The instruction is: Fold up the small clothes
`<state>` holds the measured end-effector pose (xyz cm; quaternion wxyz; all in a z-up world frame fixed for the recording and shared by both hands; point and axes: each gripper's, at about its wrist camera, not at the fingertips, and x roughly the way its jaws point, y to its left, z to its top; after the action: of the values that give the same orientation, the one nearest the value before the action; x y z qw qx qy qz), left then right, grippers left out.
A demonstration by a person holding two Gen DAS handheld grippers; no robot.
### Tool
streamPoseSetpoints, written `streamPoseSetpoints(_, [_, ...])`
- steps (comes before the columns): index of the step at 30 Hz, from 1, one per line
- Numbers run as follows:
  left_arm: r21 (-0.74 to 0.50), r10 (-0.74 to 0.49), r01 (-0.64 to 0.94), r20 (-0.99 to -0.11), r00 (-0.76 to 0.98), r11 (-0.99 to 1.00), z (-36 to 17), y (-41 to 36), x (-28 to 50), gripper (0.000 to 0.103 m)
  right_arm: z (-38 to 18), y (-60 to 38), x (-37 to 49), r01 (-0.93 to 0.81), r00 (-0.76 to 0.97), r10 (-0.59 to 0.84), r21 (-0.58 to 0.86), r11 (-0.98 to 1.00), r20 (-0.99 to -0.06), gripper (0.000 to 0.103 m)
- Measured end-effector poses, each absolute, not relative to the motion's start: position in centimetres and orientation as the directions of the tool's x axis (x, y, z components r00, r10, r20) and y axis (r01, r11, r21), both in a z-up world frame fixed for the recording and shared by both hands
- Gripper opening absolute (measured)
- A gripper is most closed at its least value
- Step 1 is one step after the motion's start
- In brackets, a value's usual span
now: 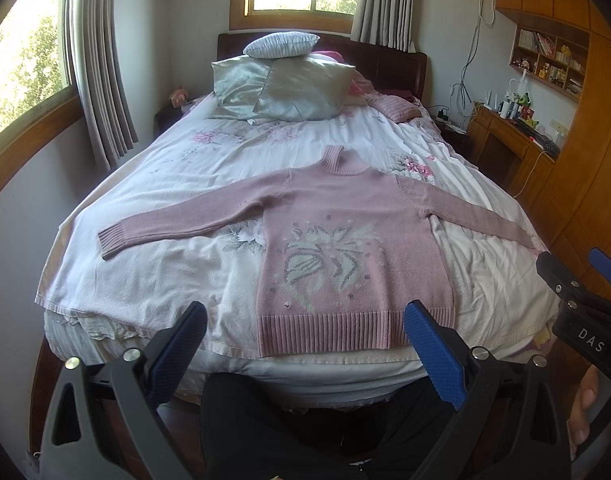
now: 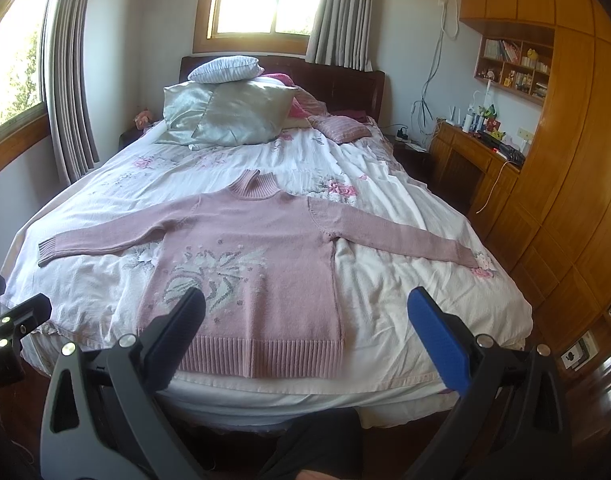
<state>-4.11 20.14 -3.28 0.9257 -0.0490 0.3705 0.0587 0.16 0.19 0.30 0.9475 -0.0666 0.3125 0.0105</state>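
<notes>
Jaws wide (both grippers), sweater (image 1: 345,232) flat, apparently unfolded

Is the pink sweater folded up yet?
No, the pink sweater lies spread flat on the bed, both sleeves stretched out sideways.

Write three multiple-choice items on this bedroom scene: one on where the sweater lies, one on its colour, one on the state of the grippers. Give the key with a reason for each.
1. Where does the sweater lie?
A. On the bed, near its foot
B. On the desk
C. On the floor

2. What colour is the sweater's knit?
A. Navy
B. Green
C. Dusty pink

3. How do the left gripper and right gripper stand?
A. Both shut on a sleeve
B. Both open, holding nothing
C. One open, one shut

Key: 1 A, it is spread flat on the floral bedding; 2 C, pink with a pale motif on the front; 3 B, the fingers stand wide apart in both views.
</notes>
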Motion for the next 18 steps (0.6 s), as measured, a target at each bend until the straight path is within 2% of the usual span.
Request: streamPoseSetpoints(18, [-0.045, 0.075, -0.147, -0.693, 0.717, 0.988, -3.48, 20.31, -3.85, 0.099, 0.07, 0.10, 0.16, -0.062, 0.802, -0.022, -0.119, 0.991, -0.597, 0.101])
